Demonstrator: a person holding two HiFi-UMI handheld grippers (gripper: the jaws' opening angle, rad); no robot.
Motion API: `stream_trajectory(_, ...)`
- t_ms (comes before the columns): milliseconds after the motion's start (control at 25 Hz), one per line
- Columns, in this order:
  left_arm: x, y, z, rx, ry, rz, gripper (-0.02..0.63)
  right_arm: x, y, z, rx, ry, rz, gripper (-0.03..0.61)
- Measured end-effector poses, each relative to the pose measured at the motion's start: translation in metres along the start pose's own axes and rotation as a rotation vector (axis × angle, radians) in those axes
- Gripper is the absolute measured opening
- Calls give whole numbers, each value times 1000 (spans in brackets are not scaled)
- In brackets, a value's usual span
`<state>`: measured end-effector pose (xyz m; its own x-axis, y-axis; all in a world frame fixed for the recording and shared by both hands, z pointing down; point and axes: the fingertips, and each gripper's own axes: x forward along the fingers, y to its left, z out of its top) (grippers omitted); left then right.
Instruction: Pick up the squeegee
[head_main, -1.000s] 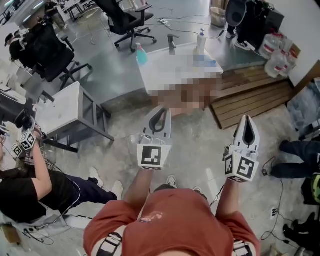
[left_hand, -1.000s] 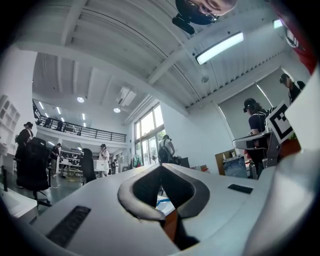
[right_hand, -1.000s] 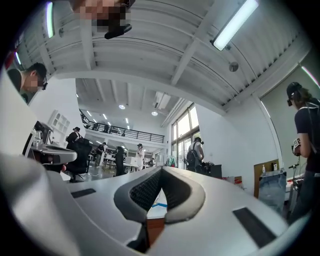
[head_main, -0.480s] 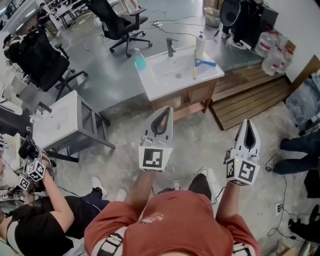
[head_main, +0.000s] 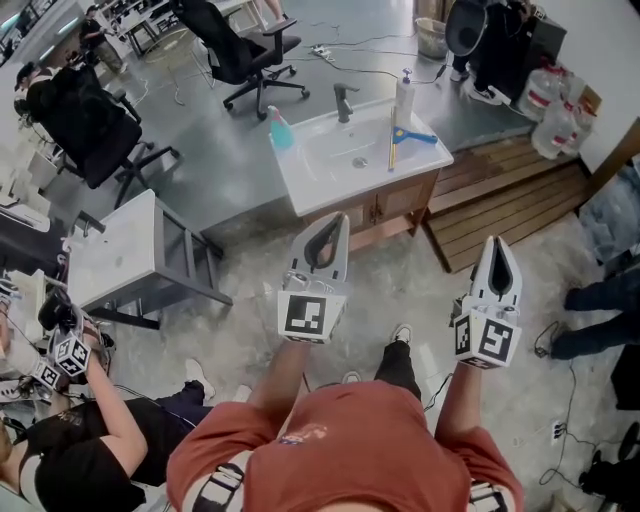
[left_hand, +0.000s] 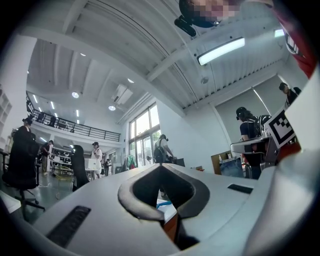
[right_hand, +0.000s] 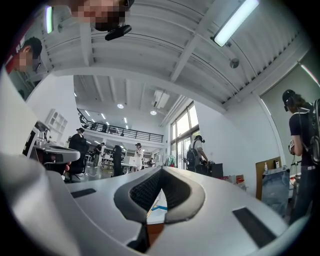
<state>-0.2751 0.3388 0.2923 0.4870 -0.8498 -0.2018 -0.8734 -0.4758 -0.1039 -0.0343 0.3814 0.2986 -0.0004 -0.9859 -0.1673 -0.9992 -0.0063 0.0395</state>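
Sink (head_main: 322, 160) nearer, left gripper (head_main: 340, 219), right gripper (head_main: 494, 241) closed

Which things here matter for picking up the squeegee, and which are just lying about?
For the job: yellow-handled squeegee with blue head, lying on the white sink counter; left gripper and right gripper, both shut and empty.
Lying about: teal plastic bottle; white pump bottle; black office chair; wooden pallet.
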Motion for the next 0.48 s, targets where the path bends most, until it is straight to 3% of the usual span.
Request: stream_trajectory(480,143,-41,-15,56,3,-11,18,102,-102,-13,17,-11,8,6)
